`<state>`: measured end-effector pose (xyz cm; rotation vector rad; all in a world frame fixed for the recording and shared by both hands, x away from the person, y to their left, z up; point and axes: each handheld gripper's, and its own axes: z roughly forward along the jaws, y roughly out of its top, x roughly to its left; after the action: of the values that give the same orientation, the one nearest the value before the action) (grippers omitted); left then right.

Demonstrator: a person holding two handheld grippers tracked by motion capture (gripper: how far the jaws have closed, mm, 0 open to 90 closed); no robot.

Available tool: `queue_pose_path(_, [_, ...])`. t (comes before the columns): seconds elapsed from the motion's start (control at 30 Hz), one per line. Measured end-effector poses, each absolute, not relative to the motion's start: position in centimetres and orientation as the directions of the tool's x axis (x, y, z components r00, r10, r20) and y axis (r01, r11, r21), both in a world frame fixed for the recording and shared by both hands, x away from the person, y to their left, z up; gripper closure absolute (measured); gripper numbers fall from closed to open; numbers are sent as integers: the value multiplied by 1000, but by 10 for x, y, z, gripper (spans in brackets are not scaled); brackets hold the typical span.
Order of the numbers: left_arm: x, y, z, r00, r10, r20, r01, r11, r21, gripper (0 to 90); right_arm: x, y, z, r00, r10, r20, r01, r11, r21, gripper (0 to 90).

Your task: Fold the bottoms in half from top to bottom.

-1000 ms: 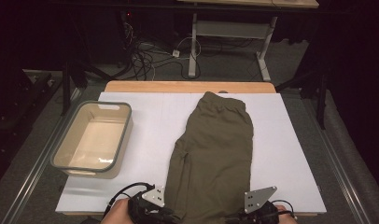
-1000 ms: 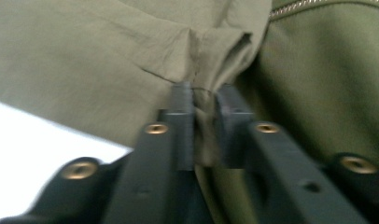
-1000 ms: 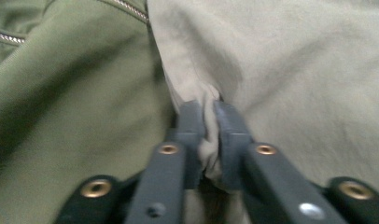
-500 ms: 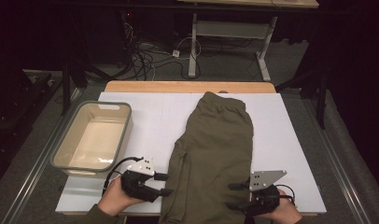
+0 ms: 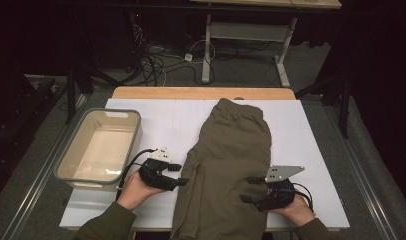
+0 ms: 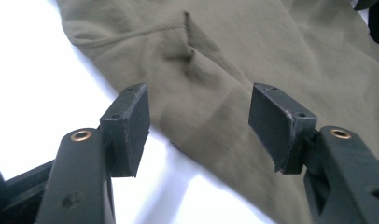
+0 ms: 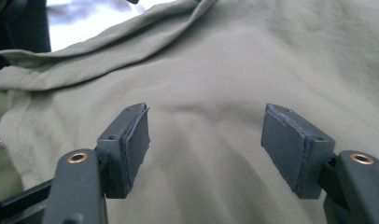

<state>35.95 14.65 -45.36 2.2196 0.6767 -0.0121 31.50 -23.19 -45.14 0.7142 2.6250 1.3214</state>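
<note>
High view: bin left of the left tool is empty; olive pants lie between both tools on the white surface. Left tool view: jaws just opened, nothing gripped, pants' edge ahead. Right tool view: released too, over fabric.

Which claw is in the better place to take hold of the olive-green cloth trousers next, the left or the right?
Probably the right claw: it hangs open directly over the olive-green cloth trousers. The left claw, also open, sits at the trousers' edge, partly over the white table sheet.
</note>
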Motion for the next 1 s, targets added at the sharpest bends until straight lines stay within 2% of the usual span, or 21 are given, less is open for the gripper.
queue_pose_path(0.17, [362, 147, -458, 850, 483, -210, 474, -528, 705, 288, 322, -232, -454, -869, 481, 112, 377, 498, 781, 336])
queue_pose_path(0.83, [358, 154, -464, 825, 541, -165, 479, -513, 712, 132, 361, -241, -445, -804, 588, 89, 404, 431, 807, 319])
queue_pose_path(1.0, [359, 154, -466, 815, 551, -177, 493, -500, 712, 97, 374, -246, -440, -786, 609, 100, 422, 411, 808, 321])
